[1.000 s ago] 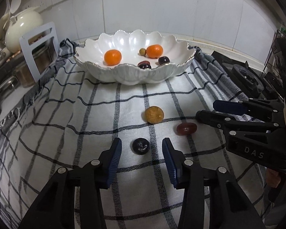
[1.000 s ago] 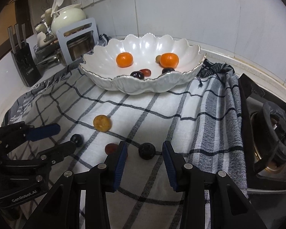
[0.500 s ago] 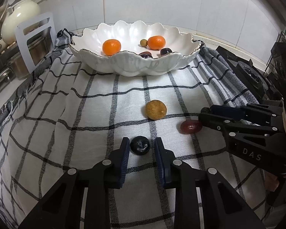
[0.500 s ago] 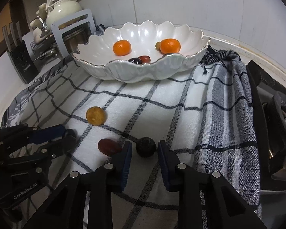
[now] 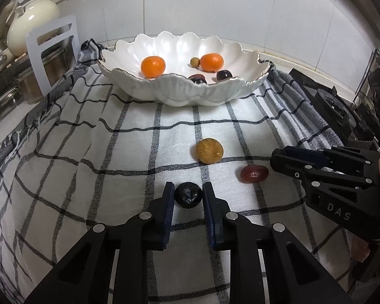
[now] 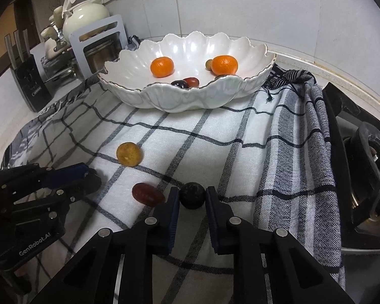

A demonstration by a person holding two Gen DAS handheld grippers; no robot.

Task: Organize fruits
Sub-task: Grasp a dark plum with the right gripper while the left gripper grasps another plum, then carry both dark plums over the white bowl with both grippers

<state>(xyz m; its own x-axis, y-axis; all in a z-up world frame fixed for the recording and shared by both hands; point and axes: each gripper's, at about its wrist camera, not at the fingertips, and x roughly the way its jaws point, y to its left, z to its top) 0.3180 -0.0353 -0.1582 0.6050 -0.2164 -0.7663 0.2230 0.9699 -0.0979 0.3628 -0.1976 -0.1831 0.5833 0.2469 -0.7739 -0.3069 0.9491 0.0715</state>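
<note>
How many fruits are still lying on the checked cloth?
4: a dark fruit in the left gripper, another in the right gripper, a tan fruit, a red fruit.

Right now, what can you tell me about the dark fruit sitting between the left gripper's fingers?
The dark fruit is small, round and near-black with a bluish sheen and a slightly wrinkled, glossy skin. It rests on the checked cloth, in front of the white bowl. The left gripper has just been closing and its blue pads now press both sides. It is not lifted. A tan fruit and a reddish one lie nearby, apart from it.
</note>
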